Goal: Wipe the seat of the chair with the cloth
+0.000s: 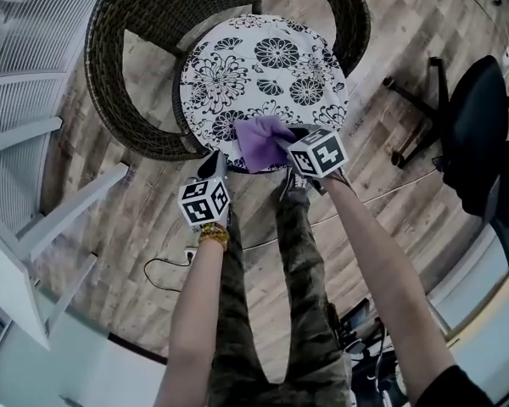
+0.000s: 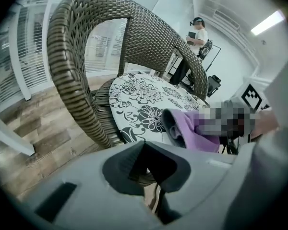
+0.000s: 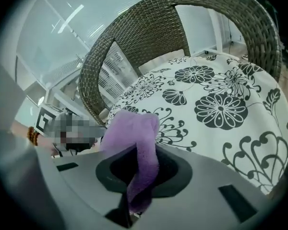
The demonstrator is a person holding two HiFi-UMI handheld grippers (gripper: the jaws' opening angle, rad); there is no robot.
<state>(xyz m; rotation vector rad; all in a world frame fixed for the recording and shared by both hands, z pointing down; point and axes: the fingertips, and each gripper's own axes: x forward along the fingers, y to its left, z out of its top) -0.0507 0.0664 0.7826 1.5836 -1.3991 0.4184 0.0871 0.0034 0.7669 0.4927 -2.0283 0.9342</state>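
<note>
Right gripper point(image 1: 282, 144) pinches the purple cloth point(image 1: 259, 138) at the front edge of the flowery chair seat point(image 1: 263, 66); left gripper point(image 1: 214, 166) is closed, empty

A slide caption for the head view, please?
The right gripper holds the purple cloth at the front of the floral seat.

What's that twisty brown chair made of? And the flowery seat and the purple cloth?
The chair frame looks like woven wicker or rattan, maybe plastic: dull brown braided strands. The seat seems a smooth printed fabric cushion, black flowers on white. The cloth looks soft and fuzzy, probably microfibre.
</note>
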